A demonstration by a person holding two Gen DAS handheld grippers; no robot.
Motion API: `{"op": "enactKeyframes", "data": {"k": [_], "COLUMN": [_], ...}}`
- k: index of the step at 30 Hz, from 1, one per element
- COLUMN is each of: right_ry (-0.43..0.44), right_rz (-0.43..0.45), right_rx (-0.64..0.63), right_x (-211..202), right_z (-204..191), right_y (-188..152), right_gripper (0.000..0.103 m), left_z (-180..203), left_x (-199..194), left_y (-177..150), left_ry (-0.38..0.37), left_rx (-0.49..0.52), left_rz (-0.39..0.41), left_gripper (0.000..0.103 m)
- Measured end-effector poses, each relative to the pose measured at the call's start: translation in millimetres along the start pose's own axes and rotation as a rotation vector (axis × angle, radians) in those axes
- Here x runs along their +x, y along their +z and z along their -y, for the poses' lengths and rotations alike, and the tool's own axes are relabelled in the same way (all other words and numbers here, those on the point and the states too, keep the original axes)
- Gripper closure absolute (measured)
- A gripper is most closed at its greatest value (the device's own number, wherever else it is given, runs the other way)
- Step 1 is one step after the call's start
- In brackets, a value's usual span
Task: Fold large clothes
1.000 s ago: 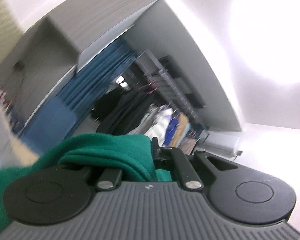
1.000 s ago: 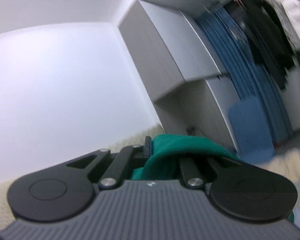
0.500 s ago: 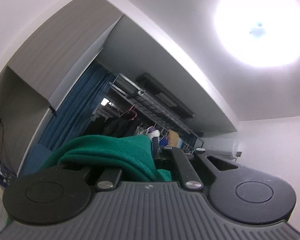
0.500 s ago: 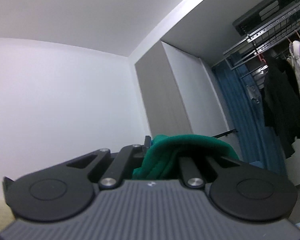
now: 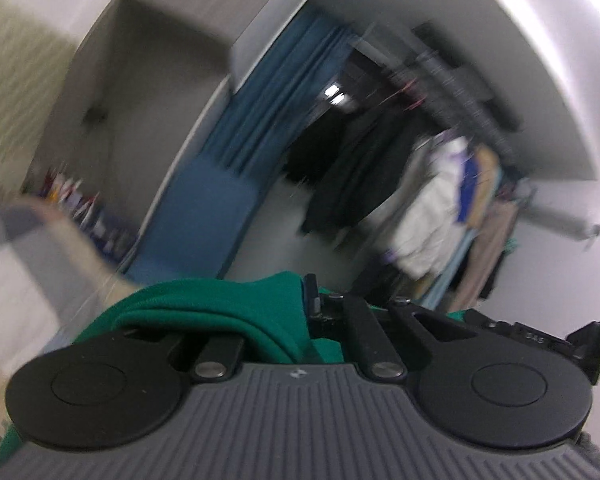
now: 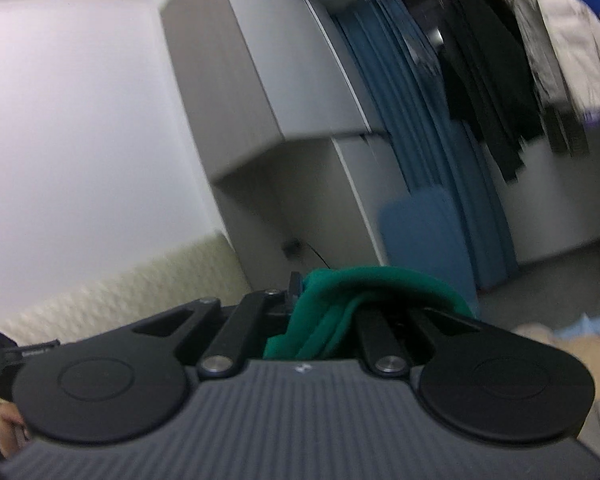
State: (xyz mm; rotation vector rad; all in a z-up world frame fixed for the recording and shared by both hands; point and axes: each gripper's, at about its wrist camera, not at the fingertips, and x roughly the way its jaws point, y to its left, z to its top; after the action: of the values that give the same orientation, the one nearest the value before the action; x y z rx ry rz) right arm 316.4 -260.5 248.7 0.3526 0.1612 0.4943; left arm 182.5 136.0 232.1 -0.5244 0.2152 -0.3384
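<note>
Both views have swung down toward the blue curtain (image 5: 268, 108), each tool (image 5: 304, 300) (image 6: 300, 292) clamping green cloth (image 5: 220, 300).

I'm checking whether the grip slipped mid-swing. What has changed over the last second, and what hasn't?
Both cameras have swung: half a second ago they looked up at the ceiling, now lower, at the blue curtain, the hanging clothes and the cupboard, blurred. Nothing was taken or released: the left gripper and right gripper stay shut on the green garment, bunched as before.
</note>
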Motion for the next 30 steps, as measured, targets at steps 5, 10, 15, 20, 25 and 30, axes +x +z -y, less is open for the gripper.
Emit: {"op": "enactKeyframes", "data": {"k": [5,10,15,20,25,30], "right_ry": [-0.090,-0.165,-0.227,-0.281,-0.313,-0.321], "right_rz": [-0.077,-0.136,-0.223,-0.296,-0.324,-0.318], "right_rx": [-0.016,-0.015,-0.037,-0.030,-0.048,-0.012], "right_x": [83.3,159.0,214.4,240.3,242.9,227.7], "right_z": [44.5,85.7,115.0,129.7,128.7,116.1], "right_y": [-69.6,-141.3,-208.3,-243.4,-265.7,-255.8], "right_gripper": [0.095,0.095,0.095,0.093,0.093,0.055], "left_z": [-105.9,-205.6,-272.6,-306.1,-305.8,-278.9], "left_x": [132.7,256.3,339.3,374.2,365.1,320.9], "left_y": [-69.5,-139.2,-190.3,-218.7,-213.5,-191.1], "left_ry": [0.086,0.163,0.233,0.288,0.302,0.331], "left_rx": [-0.034,-0.088,-0.067,-0.057,-0.083,-0.066], "left_rz": [-0.064,-0.133,-0.227,-0.280,-0.307,-0.296], "left_gripper": [0.099,0.099,0.099,0.098,0.084,0.045]}}
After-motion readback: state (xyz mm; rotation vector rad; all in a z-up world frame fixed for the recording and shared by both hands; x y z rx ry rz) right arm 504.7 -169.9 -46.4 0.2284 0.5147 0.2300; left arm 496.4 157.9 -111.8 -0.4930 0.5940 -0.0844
